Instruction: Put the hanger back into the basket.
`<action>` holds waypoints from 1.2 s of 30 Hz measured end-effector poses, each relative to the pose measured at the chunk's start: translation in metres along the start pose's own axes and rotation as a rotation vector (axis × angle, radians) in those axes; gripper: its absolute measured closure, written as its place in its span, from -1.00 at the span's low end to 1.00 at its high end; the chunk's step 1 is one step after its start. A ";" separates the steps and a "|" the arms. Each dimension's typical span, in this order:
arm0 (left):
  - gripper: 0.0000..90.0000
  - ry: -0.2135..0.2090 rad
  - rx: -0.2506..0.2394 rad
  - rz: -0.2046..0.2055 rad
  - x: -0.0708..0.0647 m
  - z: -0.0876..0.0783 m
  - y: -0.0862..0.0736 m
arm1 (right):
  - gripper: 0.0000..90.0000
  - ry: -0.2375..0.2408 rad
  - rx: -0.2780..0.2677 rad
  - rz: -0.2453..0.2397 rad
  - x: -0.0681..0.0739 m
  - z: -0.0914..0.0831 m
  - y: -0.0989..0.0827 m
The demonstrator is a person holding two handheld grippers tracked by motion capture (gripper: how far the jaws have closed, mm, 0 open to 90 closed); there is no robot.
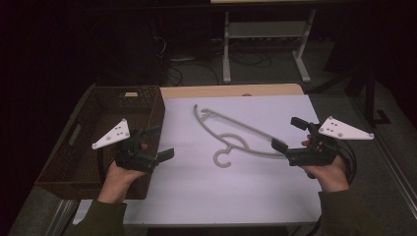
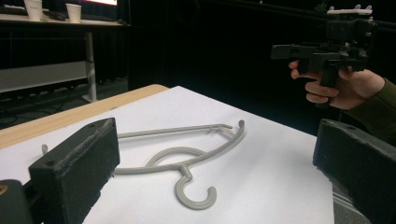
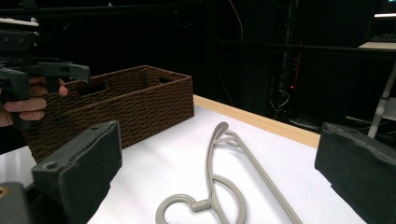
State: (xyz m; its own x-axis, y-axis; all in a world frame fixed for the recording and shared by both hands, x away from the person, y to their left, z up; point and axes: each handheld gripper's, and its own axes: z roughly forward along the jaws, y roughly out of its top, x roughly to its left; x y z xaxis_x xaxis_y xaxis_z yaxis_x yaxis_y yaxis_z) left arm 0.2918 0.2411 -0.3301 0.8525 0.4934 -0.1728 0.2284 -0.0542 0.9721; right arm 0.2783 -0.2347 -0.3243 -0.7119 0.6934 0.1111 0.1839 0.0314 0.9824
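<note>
Nearest the person, the left gripper (image 1: 160, 142) and the right gripper (image 1: 287, 133) both hover with jaws wide apart and holding nothing, the grey plastic coat hanger (image 1: 231, 140) lies flat on the white table (image 1: 206, 196) between them, and the brown woven basket (image 1: 105, 142) sits at the table's left edge.

Matt grey plastic hanger (image 1: 229, 138); rough brown woven basket (image 1: 150, 116); smooth white tabletop (image 1: 206, 189).
</note>
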 end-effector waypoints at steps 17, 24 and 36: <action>-0.99 0.005 0.224 0.032 -0.015 0.042 -0.009 | -0.90 0.003 0.129 -0.020 0.000 0.021 -0.004; -0.99 -0.001 0.242 0.028 -0.019 0.054 -0.022 | -0.67 0.032 0.218 -0.007 -0.004 0.046 -0.010; -0.99 -0.028 0.260 0.036 -0.020 0.059 -0.033 | 0.06 0.050 0.369 -0.012 -0.003 0.100 -0.022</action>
State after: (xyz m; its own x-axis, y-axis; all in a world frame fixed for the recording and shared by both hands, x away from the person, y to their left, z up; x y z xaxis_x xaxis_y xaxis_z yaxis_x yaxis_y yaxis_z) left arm 0.2950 0.1819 -0.3682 0.8742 0.4631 -0.1463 0.3073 -0.2943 0.9049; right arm 0.3443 -0.1657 -0.3611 -0.7462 0.6556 0.1157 0.4006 0.3033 0.8646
